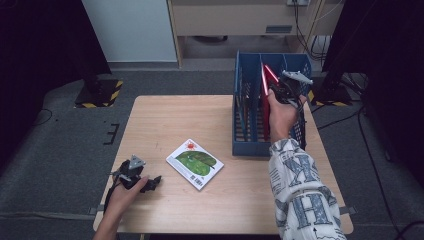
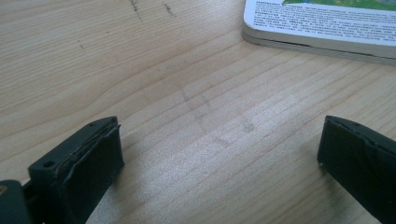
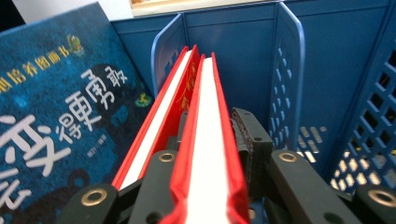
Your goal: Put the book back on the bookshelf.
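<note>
1. The red book point(image 3: 210, 140) stands upright inside the blue rack point(image 1: 248, 130), clamped between the right gripper's point(image 3: 212, 154) jaws.
2. Left of that gripper leans a dark blue book point(image 3: 56, 116), apparently in the neighbouring compartment.
3. The left gripper point(image 2: 219, 154) rests wide on the table point(image 2: 140, 70), a green book point(image 2: 322, 28) lying ahead of it.

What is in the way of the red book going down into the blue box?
Nothing visible blocks it. The right gripper is clamped on the red book, which is already standing in a slot of the blue box. A second red book sits close on one side, and a blue divider stands on the other.
</note>
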### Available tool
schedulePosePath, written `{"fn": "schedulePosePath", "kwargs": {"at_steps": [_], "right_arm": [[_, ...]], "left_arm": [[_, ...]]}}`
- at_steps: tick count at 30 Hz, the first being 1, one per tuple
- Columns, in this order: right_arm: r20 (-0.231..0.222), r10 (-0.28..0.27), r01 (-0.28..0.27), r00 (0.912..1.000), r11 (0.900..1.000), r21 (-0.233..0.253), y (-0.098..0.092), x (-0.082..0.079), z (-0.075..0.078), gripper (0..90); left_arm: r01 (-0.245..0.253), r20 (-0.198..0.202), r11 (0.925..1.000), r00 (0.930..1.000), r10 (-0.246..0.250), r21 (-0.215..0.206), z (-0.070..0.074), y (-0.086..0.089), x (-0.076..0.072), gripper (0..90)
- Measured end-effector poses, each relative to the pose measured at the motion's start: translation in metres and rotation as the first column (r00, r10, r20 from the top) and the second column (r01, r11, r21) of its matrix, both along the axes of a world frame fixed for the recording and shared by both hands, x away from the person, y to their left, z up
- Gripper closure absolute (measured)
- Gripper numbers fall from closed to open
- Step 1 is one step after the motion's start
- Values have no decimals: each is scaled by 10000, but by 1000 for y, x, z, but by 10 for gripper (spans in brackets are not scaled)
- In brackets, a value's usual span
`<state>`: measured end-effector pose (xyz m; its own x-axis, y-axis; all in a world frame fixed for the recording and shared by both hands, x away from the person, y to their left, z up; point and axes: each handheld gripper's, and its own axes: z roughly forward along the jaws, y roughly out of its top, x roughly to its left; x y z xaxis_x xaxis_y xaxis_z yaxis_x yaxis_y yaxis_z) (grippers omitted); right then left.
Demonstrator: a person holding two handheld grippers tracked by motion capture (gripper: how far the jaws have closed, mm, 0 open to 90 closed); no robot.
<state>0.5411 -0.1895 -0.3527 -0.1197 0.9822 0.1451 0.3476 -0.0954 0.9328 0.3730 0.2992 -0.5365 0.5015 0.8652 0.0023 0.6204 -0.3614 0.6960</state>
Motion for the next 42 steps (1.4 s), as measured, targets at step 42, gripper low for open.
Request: {"fn": "schedulePosePath", "kwargs": {"at_steps": [42], "right_arm": [[-939,664,-777,9934,9895,-1219,-17,-31,9,738]], "left_arm": [[7,2,10000,10000,-7,1,0,0,0,0]]}}
